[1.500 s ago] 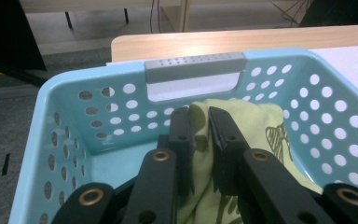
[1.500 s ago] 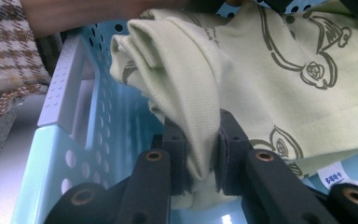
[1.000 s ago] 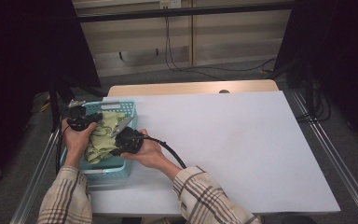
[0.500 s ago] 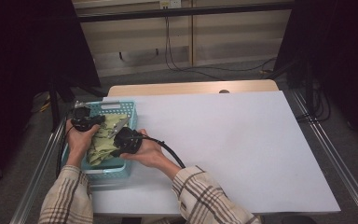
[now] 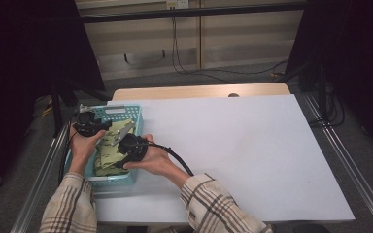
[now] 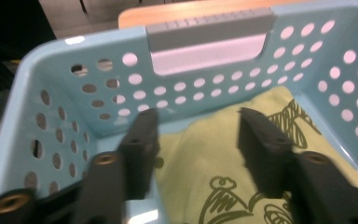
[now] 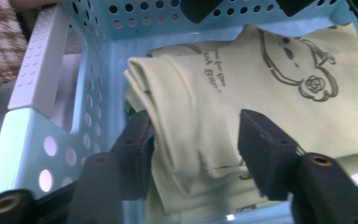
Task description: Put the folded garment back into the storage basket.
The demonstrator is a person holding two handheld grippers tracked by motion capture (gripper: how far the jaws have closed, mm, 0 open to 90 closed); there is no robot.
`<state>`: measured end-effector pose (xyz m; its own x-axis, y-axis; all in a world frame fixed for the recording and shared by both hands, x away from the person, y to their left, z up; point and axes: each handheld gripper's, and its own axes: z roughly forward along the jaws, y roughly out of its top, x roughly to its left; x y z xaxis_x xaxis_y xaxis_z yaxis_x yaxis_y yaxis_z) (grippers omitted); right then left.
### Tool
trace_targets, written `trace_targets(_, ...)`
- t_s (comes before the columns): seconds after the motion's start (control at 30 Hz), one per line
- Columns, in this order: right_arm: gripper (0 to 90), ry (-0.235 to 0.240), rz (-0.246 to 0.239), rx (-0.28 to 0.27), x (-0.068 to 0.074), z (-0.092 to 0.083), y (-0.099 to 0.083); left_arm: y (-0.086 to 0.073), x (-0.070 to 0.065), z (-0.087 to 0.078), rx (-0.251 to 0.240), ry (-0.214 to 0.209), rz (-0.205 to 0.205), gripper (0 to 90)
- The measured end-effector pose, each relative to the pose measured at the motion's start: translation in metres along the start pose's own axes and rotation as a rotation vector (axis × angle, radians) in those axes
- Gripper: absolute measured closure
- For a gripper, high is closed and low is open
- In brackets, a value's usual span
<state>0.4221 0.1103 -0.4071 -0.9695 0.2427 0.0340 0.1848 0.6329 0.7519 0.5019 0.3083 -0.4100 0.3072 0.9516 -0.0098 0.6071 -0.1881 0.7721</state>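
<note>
Two hand-held grippers work inside one light-blue perforated basket at the desk's near left corner; the right hand-held gripper point(image 7: 193, 149) has its jaws apart and straddling the rolled edge of a folded pale-green cloth point(image 7: 242, 88), the left jaw tucked down beside the fold and the right jaw resting on top, not yet closed on it; the left hand-held gripper point(image 6: 198, 140) also stands apart, hovering over the cloth's far end near the basket point(image 6: 51, 93) wall, gripping nothing.

To pinch well, I judge the right jaws should sink a little deeper so they take every layer of the fold, then close squarely; a shallow bite would likely peel off the top layer alone; the left should come down on the cloth clear of the wall before closing.

From the high view the cloth is a small patch between both hands in the basket point(image 5: 126, 110), on the white desk point(image 5: 252, 145); the right gripper view alone reveals the stacked folds and printed line drawings; the left gripper view reveals the grey handle on the basket's end wall.
</note>
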Motion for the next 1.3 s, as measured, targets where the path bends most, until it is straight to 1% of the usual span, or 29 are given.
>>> trace_targets(0.03, 38.9, -0.014, -0.005, -0.005, 0.0, -0.001, 0.0, 0.001, 0.0, -0.001, 0.002, 0.003, -0.004, 39.4)
trace_targets(0.13, 33.0, -0.028, -0.008, -0.019, -0.002, -0.003, 0.0, 0.003, 0.0, -0.005, -0.03, -0.005, -0.008, 22.1)
trace_targets(0.17, 30.9, -0.028, -0.009, -0.038, -0.004, -0.003, 0.0, 0.003, -0.001, -0.006, -0.032, -0.004, -0.009, 19.7)
trace_targets(0.23, 25.7, -0.034, -0.001, -0.048, -0.004, -0.003, 0.0, 0.004, -0.001, -0.009, -0.049, -0.007, 0.002, 15.4)
trace_targets(0.27, 25.7, -0.034, -0.001, -0.048, -0.004, -0.003, 0.0, 0.004, -0.001, -0.009, -0.049, -0.007, 0.002, 12.3)
trace_targets(0.3, 21.1, -0.04, 0.006, -0.061, -0.004, -0.003, 0.0, 0.005, 0.0, -0.012, -0.044, -0.007, -0.002, 9.1)
trace_targets(0.37, 19.4, -0.04, 0.003, -0.071, -0.004, -0.005, 0.001, 0.006, -0.001, -0.014, -0.055, -0.008, -0.005, 7.7)
trace_targets(0.4, 19.4, -0.04, 0.003, -0.071, -0.004, -0.005, 0.001, 0.006, 0.001, -0.016, -0.082, 0.001, 0.005, 7.7)
trace_targets(0.43, 14.8, -0.05, 0.011, -0.076, -0.004, -0.006, 0.001, 0.007, 0.0, -0.02, -0.098, -0.003, -0.01, 4.6)
trace_targets(0.5, 12.6, -0.055, 0.013, -0.08, -0.005, -0.007, 0.001, 0.008, 0.001, -0.023, -0.116, -0.03, -0.01, 3.9)
trace_targets(0.53, 12.6, -0.055, 0.013, -0.08, -0.005, -0.007, 0.001, 0.008, 0.001, -0.023, -0.116, -0.03, -0.01, 3.9)
trace_targets(0.57, 8.7, -0.057, 0.018, -0.088, -0.007, -0.009, 0.0, 0.009, 0.0, -0.027, -0.143, -0.059, 0.002, 3.8)
trace_targets(0.6, 7.4, -0.063, 0.031, -0.087, -0.007, -0.01, 0.0, 0.009, 0.0, -0.027, -0.143, -0.059, 0.002, 3.8)
trace_targets(0.63, 5.4, -0.066, 0.036, -0.095, -0.007, -0.012, 0.0, 0.01, -0.004, -0.03, -0.179, -0.075, 0.016, 3.9)
trace_targets(0.7, 4.6, -0.065, 0.033, -0.111, -0.008, -0.015, 0.0, 0.01, -0.006, -0.032, -0.193, -0.073, 0.024, 3.8)
trace_targets(0.73, 4.7, -0.075, 0.032, -0.113, -0.007, -0.016, 0.0, 0.011, -0.009, -0.035, -0.203, -0.076, 0.075, 3.8)
trace_targets(0.77, 5.2, -0.093, 0.032, -0.12, -0.007, -0.018, 0.0, 0.011, -0.009, -0.035, -0.203, -0.076, 0.075, 3.5)
trace_targets(0.8, 5.7, -0.109, 0.032, -0.125, -0.006, -0.019, 0.0, 0.011, -0.01, -0.035, -0.231, -0.073, 0.085, 3.3)
trace_targets(0.83, 5.6, -0.115, 0.039, -0.138, -0.007, -0.021, 0.0, 0.011, -0.013, -0.037, -0.247, -0.103, 0.092, 2.8)
trace_targets(0.87, 5.4, -0.116, 0.045, -0.144, -0.006, -0.022, 0.0, 0.011, -0.014, -0.039, -0.25, -0.104, 0.104, 3.1)
trace_targets(0.9, 5.4, -0.124, 0.044, -0.154, -0.007, -0.024, 0.0, 0.011, -0.012, -0.042, -0.221, -0.088, 0.158, 3.0)
trace_targets(0.93, 5.4, -0.134, 0.058, -0.15, -0.006, -0.026, -0.001, 0.01, -0.015, -0.042, -0.245, -0.092, 0.121, 2.9)
trace_targets(1.0, 5.4, -0.146, 0.063, -0.16, -0.006, -0.028, -0.003, 0.009, -0.016, -0.044, -0.266, -0.091, 0.101, 2.8)
trace_targets(1.03, 5.4, -0.149, 0.064, -0.163, -0.007, -0.03, -0.004, 0.008, -0.012, -0.048, -0.262, -0.083, 0.137, 2.9)
trace_targets(1.07, 5.4, -0.149, 0.064, -0.163, -0.007, -0.03, -0.004, 0.008, -0.012, -0.048, -0.262, -0.083, 0.137, 3.0)
trace_targets(1.1, 5.4, -0.17, 0.067, -0.163, -0.007, -0.032, -0.006, 0.005, -0.015, -0.049, -0.322, -0.074, 0.073, 3.0)
trace_targets(1.2, 5.4, -0.196, 0.08, -0.18, -0.008, -0.036, -0.01, 0.003, -0.015, -0.053, -0.372, -0.069, 0.049, 3.0)
trace_targets(1.23, 5.4, -0.202, 0.096, -0.183, -0.008, -0.038, -0.012, 0.003, -0.015, -0.053, -0.375, -0.081, 0.041, 3.0)
trace_targets(1.3, 5.4, -0.227, 0.098, -0.184, -0.01, -0.04, -0.014, 0.003, -0.017, -0.054, -0.365, -0.09, 0.036, 3.0)
